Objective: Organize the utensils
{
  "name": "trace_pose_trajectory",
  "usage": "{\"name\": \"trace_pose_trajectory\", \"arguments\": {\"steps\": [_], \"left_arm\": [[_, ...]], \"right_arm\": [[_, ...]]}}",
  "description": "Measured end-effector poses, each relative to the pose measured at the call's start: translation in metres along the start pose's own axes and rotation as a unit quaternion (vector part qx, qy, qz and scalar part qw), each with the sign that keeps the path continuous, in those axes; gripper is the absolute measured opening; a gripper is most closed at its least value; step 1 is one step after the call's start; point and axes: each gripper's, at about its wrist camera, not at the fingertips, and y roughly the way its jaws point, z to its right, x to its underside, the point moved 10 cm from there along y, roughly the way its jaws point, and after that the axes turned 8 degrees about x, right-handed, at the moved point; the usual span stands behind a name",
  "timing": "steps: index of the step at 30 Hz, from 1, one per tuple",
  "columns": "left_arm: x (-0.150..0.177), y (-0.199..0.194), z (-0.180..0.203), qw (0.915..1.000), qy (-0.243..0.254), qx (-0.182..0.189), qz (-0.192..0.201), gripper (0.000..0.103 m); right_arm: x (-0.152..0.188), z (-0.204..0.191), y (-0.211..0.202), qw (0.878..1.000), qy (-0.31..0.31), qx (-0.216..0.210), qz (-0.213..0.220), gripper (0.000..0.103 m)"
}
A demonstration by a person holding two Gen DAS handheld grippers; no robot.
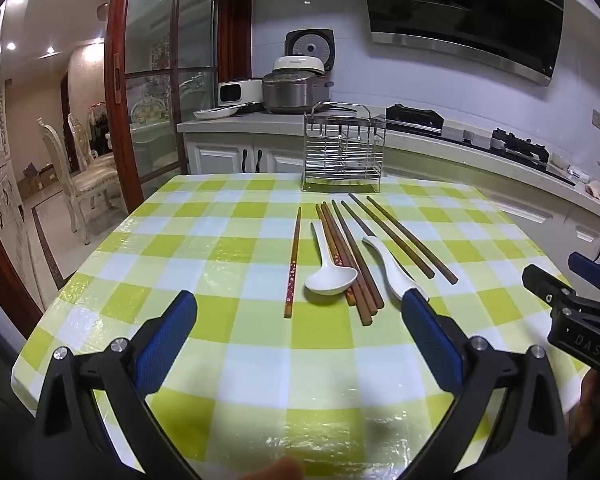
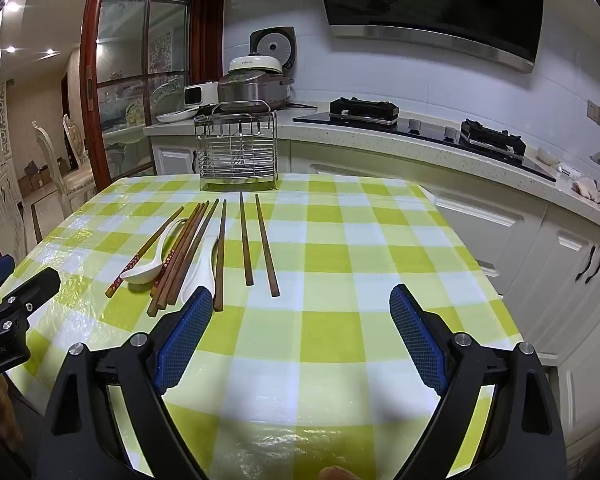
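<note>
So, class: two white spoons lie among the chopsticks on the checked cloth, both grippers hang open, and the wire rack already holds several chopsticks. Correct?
Not quite. The wire rack holds no chopsticks in the right wrist view; all chopsticks lie on the cloth. The rest stands.

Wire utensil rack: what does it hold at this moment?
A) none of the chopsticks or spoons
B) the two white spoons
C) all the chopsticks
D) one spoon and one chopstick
A: the wire utensil rack stands at the table's far edge with no utensils in it, while the chopsticks and both white spoons lie on the checked tablecloth.
</note>
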Motion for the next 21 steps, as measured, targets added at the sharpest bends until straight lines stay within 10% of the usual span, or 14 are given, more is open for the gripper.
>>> {"name": "trace_pose_trajectory", "arguments": {"steps": [21], "left_arm": [[-0.0076, -0.007, 0.0022, 0.9996, 0.012, -0.016, 0.02, 0.099]], "right_arm": [[-0.0026, 0.0014, -0.0003, 1.0, 0.001, -0.001, 0.003, 0.085]]}}
